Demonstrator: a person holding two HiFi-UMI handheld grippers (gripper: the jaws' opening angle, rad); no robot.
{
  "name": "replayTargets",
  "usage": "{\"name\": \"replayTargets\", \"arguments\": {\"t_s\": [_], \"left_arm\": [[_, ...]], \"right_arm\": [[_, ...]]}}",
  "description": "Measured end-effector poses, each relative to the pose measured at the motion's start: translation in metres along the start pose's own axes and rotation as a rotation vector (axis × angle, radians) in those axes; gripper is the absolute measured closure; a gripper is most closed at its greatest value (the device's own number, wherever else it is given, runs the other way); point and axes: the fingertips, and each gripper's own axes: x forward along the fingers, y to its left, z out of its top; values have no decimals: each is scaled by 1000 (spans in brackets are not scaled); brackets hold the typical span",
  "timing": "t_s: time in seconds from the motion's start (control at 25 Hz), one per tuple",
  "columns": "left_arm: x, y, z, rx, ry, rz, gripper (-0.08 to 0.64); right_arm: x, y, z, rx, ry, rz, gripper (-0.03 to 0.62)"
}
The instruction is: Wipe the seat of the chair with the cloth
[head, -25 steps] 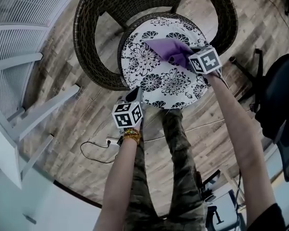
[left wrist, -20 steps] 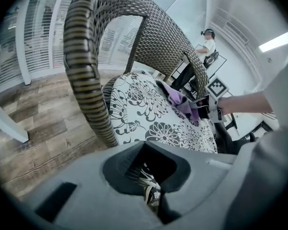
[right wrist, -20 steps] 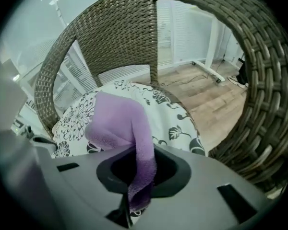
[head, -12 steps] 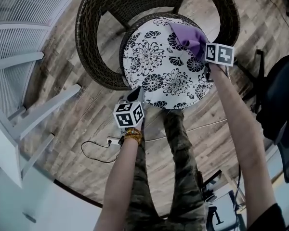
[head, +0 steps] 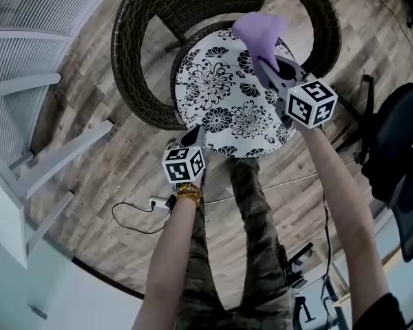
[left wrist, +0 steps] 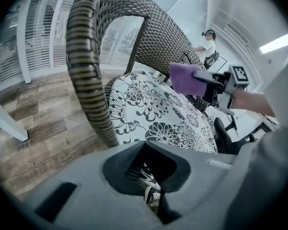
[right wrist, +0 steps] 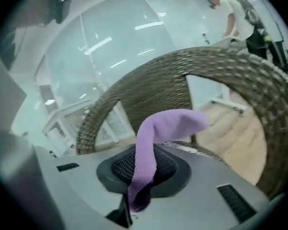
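Wicker chair (head: 134,60): 1 pc.
Floral seat (head: 220,95): 1.
Purple cloth (head: 260,36): 1.
Grippers: 2 total, i.e. left gripper (head: 191,138) + right gripper (head: 277,69).
Black office chair (head: 399,129): 1.
Floor cable (head: 134,215): 1.
Bystander (right wrist: 226,7), bkgd: 1.

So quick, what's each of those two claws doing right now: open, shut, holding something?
Left gripper: shut, holding nothing.
Right gripper: shut on the cloth.

cloth (head: 259,31) above seat (head: 217,91) (far edge), office chair (head: 399,139) right
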Motion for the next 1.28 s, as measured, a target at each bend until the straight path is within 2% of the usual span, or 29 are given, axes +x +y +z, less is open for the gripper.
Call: {"name": "replayTargets", "arguments": {"t_s": [0.12,0.2,0.28,0.36,0.48,0.56,0.64,0.8,1.04,1.28], "left_arm": [[0,-1,0,-7,6,-5,545],[0,-2,0,-8,7,-10,545],[0,-2,1,-5,5,-15,545],[1,-2,1,-3,0,-15,545],[0,-1,0,-2,-9,-13,545],[1,-1,0,-6,-12,-13,545],[1,-1,1,-11,-15,-12,545],[0,0,1,-23,-19,-2,545],[0,0,2,-36,-24,-9,545],[0,1,2,-69,-40,5,545]], "right_arm": [[17,87,-20,-13,73,315,546],[25,137,-39,7,134,490,545],[32,174,-61,46,208,619,545],[42,196,-85,59,287,675,545],[60,201,-114,1,367,653,545],[70,192,-127,-32,401,619,545],[78,182,-142,-64,477,577,545],[87,164,-176,-229,656,456,545],[98,143,-171,-261,682,360,545],[99,94,-156,-204,678,263,545]]}}
